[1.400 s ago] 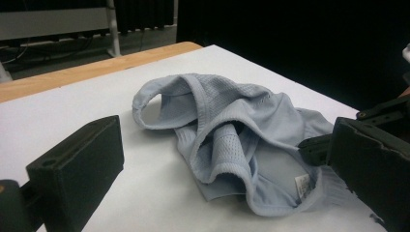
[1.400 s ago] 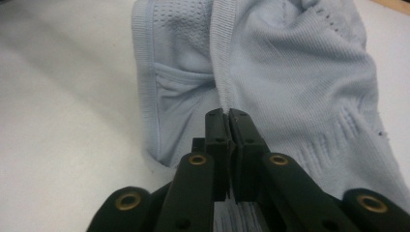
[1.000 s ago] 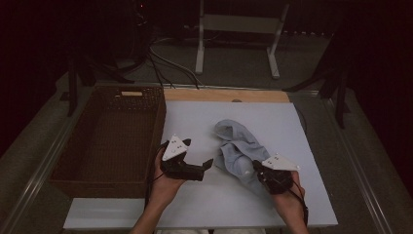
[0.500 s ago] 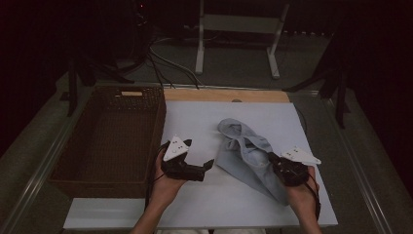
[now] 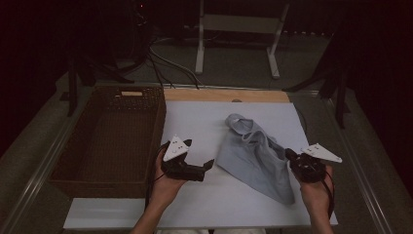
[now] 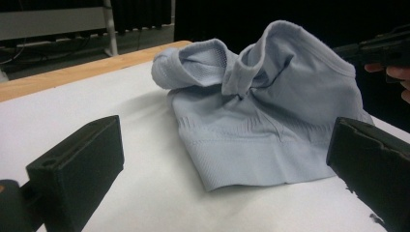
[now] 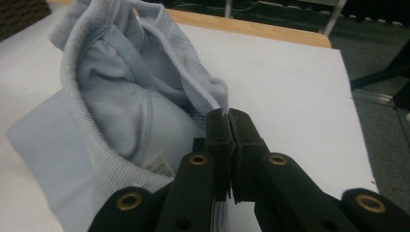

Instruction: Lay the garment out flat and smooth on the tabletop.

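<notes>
A light blue garment (image 5: pixel 253 156) lies crumpled on the white table top (image 5: pixel 204 119), right of centre. My right gripper (image 5: pixel 291 157) is at its right edge, jaws shut on a fold of the ribbed hem (image 7: pixel 212 99). The right gripper view has the cloth (image 7: pixel 121 96) bunched just ahead of the pinched right gripper (image 7: pixel 228 118). Left of the garment, my left gripper (image 5: pixel 207 166) stands open and apart from it. Seen from the left gripper (image 6: pixel 232 145), the garment (image 6: pixel 261 121) lies ahead with nothing between the jaws, and the right gripper (image 6: pixel 382 48) shows at the far right.
A brown wicker basket (image 5: pixel 156 126) stands along the table's left side. A wooden strip (image 5: pixel 224 95) runs along the far edge. Beyond it are a metal stand (image 5: pixel 238 29) and cables (image 5: pixel 160 58) on the floor. Bare table lies in front of the garment.
My right gripper has moved to the right with the garment's edge in it, drawing the cloth out wider. The left gripper has stayed put.
</notes>
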